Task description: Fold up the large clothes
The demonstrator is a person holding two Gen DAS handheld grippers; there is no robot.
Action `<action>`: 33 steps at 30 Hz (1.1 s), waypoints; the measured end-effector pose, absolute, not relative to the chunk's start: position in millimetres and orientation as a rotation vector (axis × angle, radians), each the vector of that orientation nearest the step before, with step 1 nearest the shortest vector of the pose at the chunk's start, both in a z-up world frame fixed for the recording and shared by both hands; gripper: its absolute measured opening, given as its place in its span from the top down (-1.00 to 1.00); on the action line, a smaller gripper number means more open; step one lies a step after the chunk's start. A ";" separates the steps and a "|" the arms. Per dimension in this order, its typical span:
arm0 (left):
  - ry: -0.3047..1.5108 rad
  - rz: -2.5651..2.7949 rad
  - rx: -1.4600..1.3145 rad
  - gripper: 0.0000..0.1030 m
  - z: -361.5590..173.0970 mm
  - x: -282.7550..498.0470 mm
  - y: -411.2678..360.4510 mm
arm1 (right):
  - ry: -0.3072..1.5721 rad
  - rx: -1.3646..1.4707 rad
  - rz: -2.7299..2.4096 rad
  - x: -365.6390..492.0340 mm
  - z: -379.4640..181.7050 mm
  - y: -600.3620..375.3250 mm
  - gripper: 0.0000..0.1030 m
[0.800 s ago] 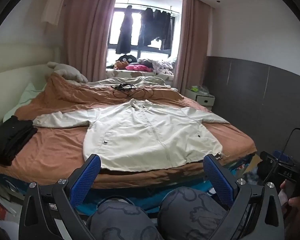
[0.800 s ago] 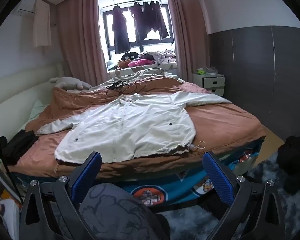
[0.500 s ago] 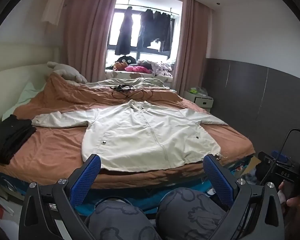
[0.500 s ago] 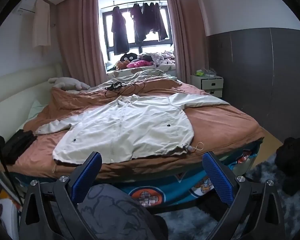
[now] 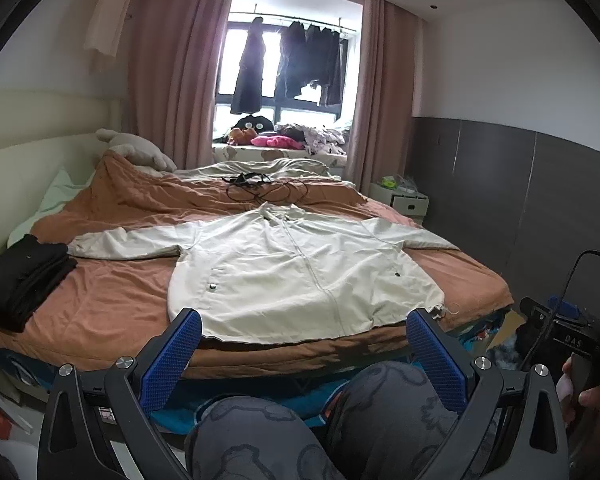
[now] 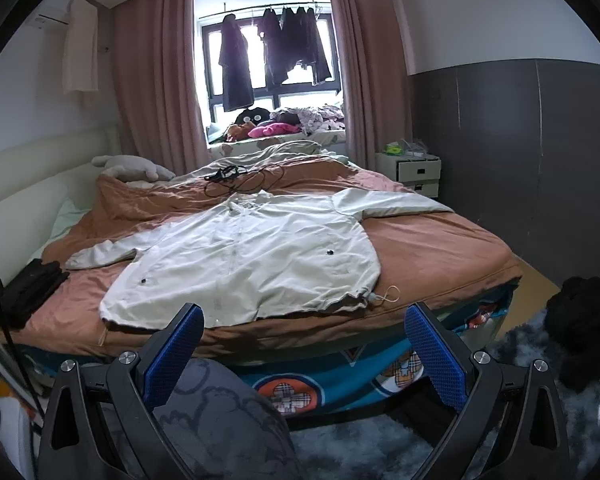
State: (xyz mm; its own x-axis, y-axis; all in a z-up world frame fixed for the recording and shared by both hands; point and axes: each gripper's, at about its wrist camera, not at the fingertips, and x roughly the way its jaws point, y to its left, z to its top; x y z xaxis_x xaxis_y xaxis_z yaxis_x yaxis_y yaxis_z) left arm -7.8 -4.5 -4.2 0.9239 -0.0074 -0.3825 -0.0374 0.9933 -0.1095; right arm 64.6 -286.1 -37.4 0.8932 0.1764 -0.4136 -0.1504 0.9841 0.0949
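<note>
left claw [image 5: 302, 326] released | right claw [image 6: 302, 322] released | cream jacket [image 5: 300, 272] flat on bed [image 5: 100, 304] (sleeves spread)

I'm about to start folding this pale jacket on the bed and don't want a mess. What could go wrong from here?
Black cables lie just past the jacket collar; a fold toward the collar could snag them. The hem drawstring trails loose near the bed edge and might catch in the right tongs. The brown cover is wrinkled, so it may bunch up along with the jacket.

The bed [image 5: 100, 312] bears a spread cream jacket [image 5: 292, 272], folded black clothes [image 5: 20, 276] and cables [image 5: 256, 188].
</note>
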 end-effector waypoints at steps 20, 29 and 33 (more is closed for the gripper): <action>0.405 -0.002 -0.102 -0.99 -6.6 -7.9 -14.4 | 0.428 0.036 0.136 63.9 -35.1 -290.1 -0.96; 0.412 -0.004 -0.104 -0.99 -7.0 -10.6 -8.2 | 0.428 0.030 0.131 65.9 -36.9 -287.3 -0.96; 0.411 -0.005 -0.102 -0.99 -7.1 -9.6 -9.8 | 0.429 0.027 0.131 66.5 -36.5 -285.9 -0.96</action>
State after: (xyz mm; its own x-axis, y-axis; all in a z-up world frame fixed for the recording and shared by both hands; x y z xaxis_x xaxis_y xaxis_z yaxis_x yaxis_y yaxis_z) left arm -9.6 -9.8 -7.1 0.9169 -0.0253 -0.3983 -0.0158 0.9949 -0.0996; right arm 66.5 -285.9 -36.5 0.9009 0.1326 -0.4132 -0.1212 0.9912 0.0537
